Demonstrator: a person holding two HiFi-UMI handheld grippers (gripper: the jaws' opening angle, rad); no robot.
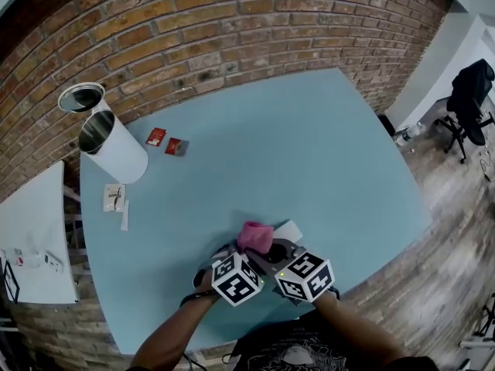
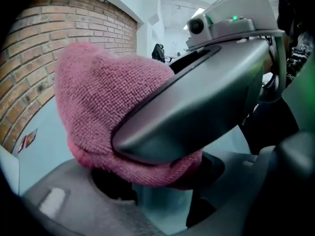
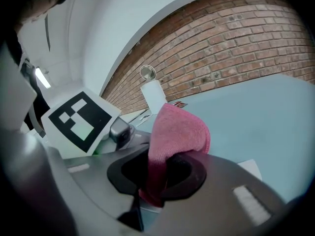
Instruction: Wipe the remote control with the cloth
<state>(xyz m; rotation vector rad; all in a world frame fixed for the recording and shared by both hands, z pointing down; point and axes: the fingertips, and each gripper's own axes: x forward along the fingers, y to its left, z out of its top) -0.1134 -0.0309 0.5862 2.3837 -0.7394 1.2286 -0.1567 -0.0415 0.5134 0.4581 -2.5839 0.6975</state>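
The pink cloth, a nubby terry bunched into a rounded hump, sits at the near edge of the light blue worktop. The right gripper has its fingers clamped on the cloth's lower fold. The left gripper has its fingers standing wide just under the cloth's hem, not pressing it. A flat white slab peeks out just beyond the cloth (whether it is the remote I cannot tell). Well apart, by the far left corner, lie a tipped white canister, its lid and two red packets. The middle and right of the worktop are open, with a brick wall behind.
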